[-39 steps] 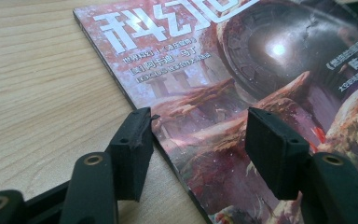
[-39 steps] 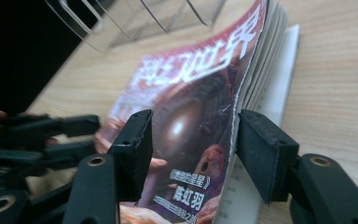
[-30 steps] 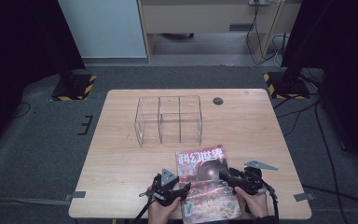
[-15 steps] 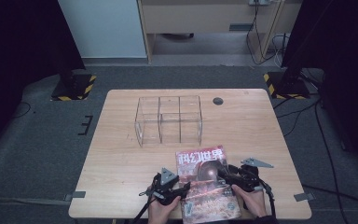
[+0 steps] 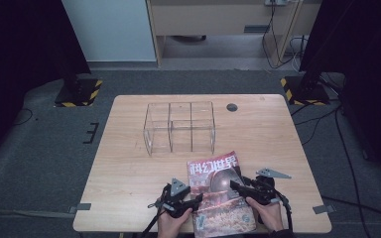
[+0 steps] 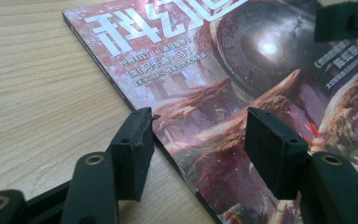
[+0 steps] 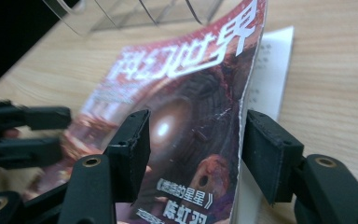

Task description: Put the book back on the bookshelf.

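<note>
So I've got a glossy red sci-fi magazine with white Chinese title lettering (image 5: 221, 191) lying at the bottom centre of the high view, on the light wooden table (image 5: 129, 163). My left gripper (image 5: 181, 198) sits at its left edge, jaws apart and straddling the spine in the left gripper view. My right gripper (image 5: 250, 188) is at the right edge, jaws also apart, with the lifted cover edge between them and a white inner page (image 7: 270, 74) peeking out. The clear plastic divided organiser box (image 5: 180, 128) sits mid-frame, just beyond the magazine

Magazine (image 5: 222, 193) near clear divided box (image 5: 179, 128)
</note>
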Available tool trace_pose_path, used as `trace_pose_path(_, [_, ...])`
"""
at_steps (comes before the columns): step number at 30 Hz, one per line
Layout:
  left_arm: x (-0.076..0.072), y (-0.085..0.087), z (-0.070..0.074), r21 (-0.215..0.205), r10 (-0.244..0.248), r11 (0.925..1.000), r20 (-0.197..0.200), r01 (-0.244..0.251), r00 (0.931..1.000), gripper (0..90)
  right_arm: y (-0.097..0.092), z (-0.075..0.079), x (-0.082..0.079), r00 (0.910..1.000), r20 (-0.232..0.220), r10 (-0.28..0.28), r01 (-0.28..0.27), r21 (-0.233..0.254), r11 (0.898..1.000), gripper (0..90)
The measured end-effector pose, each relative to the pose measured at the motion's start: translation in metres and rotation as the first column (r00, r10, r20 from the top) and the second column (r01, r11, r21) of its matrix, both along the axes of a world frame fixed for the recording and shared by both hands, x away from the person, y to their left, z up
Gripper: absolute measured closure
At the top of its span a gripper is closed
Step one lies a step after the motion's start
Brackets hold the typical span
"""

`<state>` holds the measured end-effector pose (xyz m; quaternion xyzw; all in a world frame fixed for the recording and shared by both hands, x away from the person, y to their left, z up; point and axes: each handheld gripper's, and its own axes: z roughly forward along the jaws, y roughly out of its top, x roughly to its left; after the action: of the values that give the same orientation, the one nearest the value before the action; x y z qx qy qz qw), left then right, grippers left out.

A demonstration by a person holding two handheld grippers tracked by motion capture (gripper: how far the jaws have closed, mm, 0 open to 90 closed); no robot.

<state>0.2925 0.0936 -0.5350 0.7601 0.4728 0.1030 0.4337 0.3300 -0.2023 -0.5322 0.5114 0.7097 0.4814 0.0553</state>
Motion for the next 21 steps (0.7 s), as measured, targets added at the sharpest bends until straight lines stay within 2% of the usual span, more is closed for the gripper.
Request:
trace_pose_path(4, [0.001, 0.0, 0.0, 0.001, 0.003, 1.0, -0.001, -0.003, 1.0, 41.5, -0.002, -0.003, 0.002, 0.9998, -0.019, 0.001, -0.001, 0.005, 1.0, 43.1])
trace_pose_path(5, [0.0, 0.0, 0.0, 0.001, 0.003, 1.0, 0.0, -0.003, 1.0, 41.5, -0.002, 0.0, 0.001, 0.9999, -0.012, 0.007, -0.006, 0.043, 0.999, 44.1])
trace_pose_path(9, [0.0, 0.0, 0.0, 0.001, 0.006, 1.0, -0.001, -0.006, 1.0, 41.2, 0.0, 0.003, -0.002, 0.9997, 0.016, 0.019, -0.02, 0.039, 0.999, 45.0])
trace_pose_path(11, [0.001, 0.001, 0.0, 0.0, 0.011, 0.9999, 0.0, -0.011, 0.9999, 40.9, 0.0, 0.002, -0.003, 0.9998, -0.002, 0.022, -0.022, 0.036, 0.999, 44.8])
trace_pose_path(12, [0.001, 0.001, 0.0, 0.0, 0.012, 0.9999, 0.001, -0.012, 0.9999, 40.9, -0.003, 0.002, -0.005, 0.9992, -0.028, 0.029, -0.027, 0.059, 0.998, 45.2])
trace_pose_path(14, [0.001, 0.001, 0.0, -0.001, 0.015, 0.9999, 0.0, -0.015, 0.9999, 40.8, -0.004, 0.004, -0.008, 0.9987, -0.032, 0.04, -0.037, 0.085, 0.996, 45.4])
trace_pose_path(17, [0.001, 0.001, 0.0, -0.001, 0.014, 0.9999, 0.001, -0.014, 0.9999, 40.7, -0.004, 0.003, -0.007, 0.9985, -0.035, 0.042, -0.039, 0.086, 0.996, 45.1])
trace_pose_path(18, [0.002, 0.001, 0.0, 0.0, 0.014, 0.9999, 0.001, -0.014, 0.9999, 41.1, -0.003, 0.0, -0.004, 0.9986, -0.037, 0.039, -0.037, 0.062, 0.997, 43.1])
trace_pose_path(21, [0.002, 0.002, 0.0, -0.001, 0.013, 0.9999, 0.0, -0.013, 0.9999, 41.6, -0.002, -0.001, -0.001, 0.9989, -0.029, 0.037, -0.035, 0.07, 0.997, 42.3])
